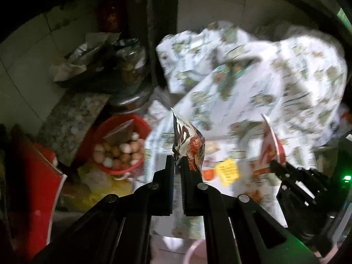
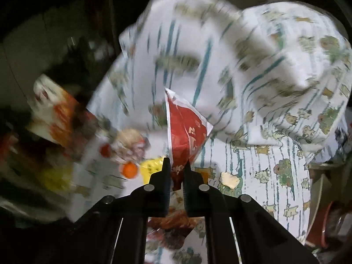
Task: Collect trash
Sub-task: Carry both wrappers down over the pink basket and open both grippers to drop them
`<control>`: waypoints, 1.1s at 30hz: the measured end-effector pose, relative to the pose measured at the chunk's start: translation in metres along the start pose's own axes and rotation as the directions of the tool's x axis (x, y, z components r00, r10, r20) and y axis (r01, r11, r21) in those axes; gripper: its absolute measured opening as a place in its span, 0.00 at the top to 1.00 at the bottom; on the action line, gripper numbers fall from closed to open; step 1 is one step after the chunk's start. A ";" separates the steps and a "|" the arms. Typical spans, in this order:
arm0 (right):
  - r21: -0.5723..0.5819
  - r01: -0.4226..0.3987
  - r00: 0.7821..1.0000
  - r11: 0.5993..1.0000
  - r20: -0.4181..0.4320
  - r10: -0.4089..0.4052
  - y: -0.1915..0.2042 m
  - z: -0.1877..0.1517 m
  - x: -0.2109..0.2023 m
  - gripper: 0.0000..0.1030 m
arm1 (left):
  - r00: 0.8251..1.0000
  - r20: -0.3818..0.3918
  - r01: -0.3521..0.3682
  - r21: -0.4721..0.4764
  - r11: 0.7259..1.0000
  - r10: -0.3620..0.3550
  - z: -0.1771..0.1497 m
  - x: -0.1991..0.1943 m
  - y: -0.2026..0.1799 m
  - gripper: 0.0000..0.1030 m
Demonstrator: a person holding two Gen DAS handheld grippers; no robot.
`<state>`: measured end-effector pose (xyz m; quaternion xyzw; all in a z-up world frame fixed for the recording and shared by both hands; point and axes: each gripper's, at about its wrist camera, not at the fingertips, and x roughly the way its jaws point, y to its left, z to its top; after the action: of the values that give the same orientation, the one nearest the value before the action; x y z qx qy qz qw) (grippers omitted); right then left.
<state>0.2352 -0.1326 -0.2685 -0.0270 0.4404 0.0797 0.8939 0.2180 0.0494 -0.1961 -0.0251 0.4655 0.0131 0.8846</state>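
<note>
Right hand-held gripper [image 2: 177, 167] clamped on red wrapper [image 2: 187, 129], above patterned cloth [image 2: 275, 176], blurred

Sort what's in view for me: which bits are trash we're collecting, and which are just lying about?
Trash:
- crumpled brown-and-white snack wrapper, pinched in left gripper
- red-and-white plastic packet, pinched in right gripper
- yellow crumpled paper scrap
- small orange cap

Lying about:
- red bucket of eggs
- patterned white cloth
- glass jar

My two wrist views look steeply down past my fingers, close over the patterned cloth [image 1: 275, 83]. Both share that cloth and the yellow scrap [image 2: 151, 167] beyond my fingertips.
</note>
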 end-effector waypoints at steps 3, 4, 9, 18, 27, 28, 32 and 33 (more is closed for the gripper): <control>0.018 -0.096 0.995 0.995 0.042 0.095 -0.006 0.006 -0.047 0.90 | 0.999 0.046 -0.003 0.013 1.000 0.002 0.001 -0.024 -0.009 0.95; 0.033 -0.112 0.992 0.993 0.054 0.110 -0.008 0.008 -0.056 0.90 | 0.998 0.065 -0.012 0.023 1.000 0.010 0.001 -0.032 -0.012 0.95; 0.191 -0.288 0.957 0.938 0.096 0.274 -0.041 -0.006 -0.102 0.90 | 0.995 0.097 0.016 0.043 0.999 -0.021 -0.016 -0.062 -0.021 0.95; 0.314 -0.323 0.945 0.893 0.066 0.319 -0.085 -0.063 -0.133 0.90 | 0.996 -0.023 0.088 0.093 0.992 -0.086 -0.065 -0.068 -0.048 0.95; 0.268 -0.224 0.852 0.937 -0.414 0.322 -0.057 -0.153 -0.073 0.90 | 0.932 -0.350 0.163 0.177 0.971 -0.092 -0.139 0.008 -0.093 0.95; 0.261 -0.226 0.840 0.938 -0.436 0.324 -0.053 -0.161 -0.068 0.90 | 0.923 -0.375 0.166 0.186 0.968 -0.086 -0.146 0.013 -0.096 0.95; 0.263 -0.214 0.786 0.941 -0.525 0.326 -0.038 -0.193 -0.035 0.90 | 0.913 -0.408 0.140 0.242 0.960 -0.031 -0.166 0.029 -0.108 0.95; 0.265 -0.192 0.771 0.945 -0.555 0.312 -0.034 -0.205 -0.020 0.90 | 0.913 -0.409 0.131 0.252 0.959 -0.018 -0.167 0.033 -0.107 0.95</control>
<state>0.0690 -0.1930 -0.3787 0.0961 0.7009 0.1437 0.6920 0.1040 -0.0671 -0.3141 0.0773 0.6334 -0.0908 0.7646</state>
